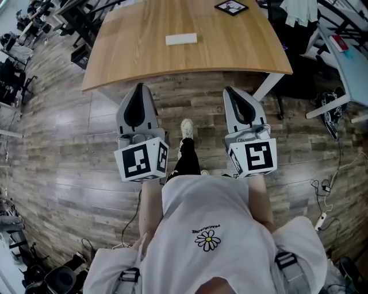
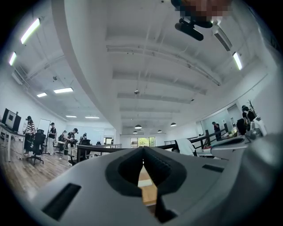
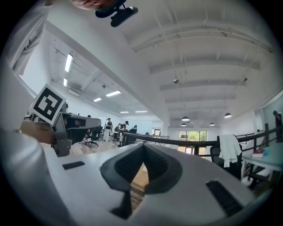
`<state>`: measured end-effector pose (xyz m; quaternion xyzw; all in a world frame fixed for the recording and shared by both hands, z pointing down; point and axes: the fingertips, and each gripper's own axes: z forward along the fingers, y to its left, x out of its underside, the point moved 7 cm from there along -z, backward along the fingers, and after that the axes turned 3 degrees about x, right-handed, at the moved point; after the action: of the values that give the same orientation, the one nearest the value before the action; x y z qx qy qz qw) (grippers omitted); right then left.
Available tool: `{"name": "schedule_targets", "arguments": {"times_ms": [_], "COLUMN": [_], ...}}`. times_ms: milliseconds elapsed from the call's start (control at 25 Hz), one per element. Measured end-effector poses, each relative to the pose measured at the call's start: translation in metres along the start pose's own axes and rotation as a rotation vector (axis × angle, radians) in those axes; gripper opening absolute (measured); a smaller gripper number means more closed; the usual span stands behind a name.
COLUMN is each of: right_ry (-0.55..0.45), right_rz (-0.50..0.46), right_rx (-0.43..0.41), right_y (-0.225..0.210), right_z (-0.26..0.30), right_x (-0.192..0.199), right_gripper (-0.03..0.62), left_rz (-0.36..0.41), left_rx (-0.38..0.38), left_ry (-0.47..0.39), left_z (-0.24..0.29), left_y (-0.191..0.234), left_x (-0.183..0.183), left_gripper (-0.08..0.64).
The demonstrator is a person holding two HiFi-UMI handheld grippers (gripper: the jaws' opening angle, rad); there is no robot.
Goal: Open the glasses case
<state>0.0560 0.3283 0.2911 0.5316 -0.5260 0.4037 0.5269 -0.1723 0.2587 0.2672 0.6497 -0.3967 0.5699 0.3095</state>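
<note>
A white shirt (image 1: 207, 229) carries a daisy under a line of print too small to read. Ahead of it, above the plank floor (image 1: 69, 172), the left gripper (image 1: 138, 87) and right gripper (image 1: 231, 91) both have their jaws closed on nothing. Beyond them, well apart from both, the glasses case (image 1: 181, 39) lies on the wooden table (image 1: 132, 57). It is white, flat, oblong and looks closed. Its long axis runs left to right along the table's near edge. A black-and-white marker card (image 1: 231, 7) lies farther back.
</note>
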Motion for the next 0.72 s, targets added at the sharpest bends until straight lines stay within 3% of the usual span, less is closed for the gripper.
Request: {"name": "schedule_targets", "arguments": {"times_ms": [360,560,720], "right_ry": [0.02,0.062,0.079], "right_rz": [-0.01,-0.033,-0.052], "right_rx": [0.04,0.071,0.08], "right_y": [-0.044,-0.066,-0.085], "right_z": [0.098,0.17,0.236], "right_x": [0.019,0.032,0.039], "right_gripper": [0.006,0.006,0.006], "left_rz": [-0.023,-0.078,-0.059], "left_rx": [0.015,0.027,0.056], "left_ry": [0.005,0.034,0.038], "left_z": [0.11,0.19,0.255], "left_y": [0.034,0.064,0.088], "left_x": [0.028,0.048,0.056], "left_gripper": [0.017,0.017,0.017]}}
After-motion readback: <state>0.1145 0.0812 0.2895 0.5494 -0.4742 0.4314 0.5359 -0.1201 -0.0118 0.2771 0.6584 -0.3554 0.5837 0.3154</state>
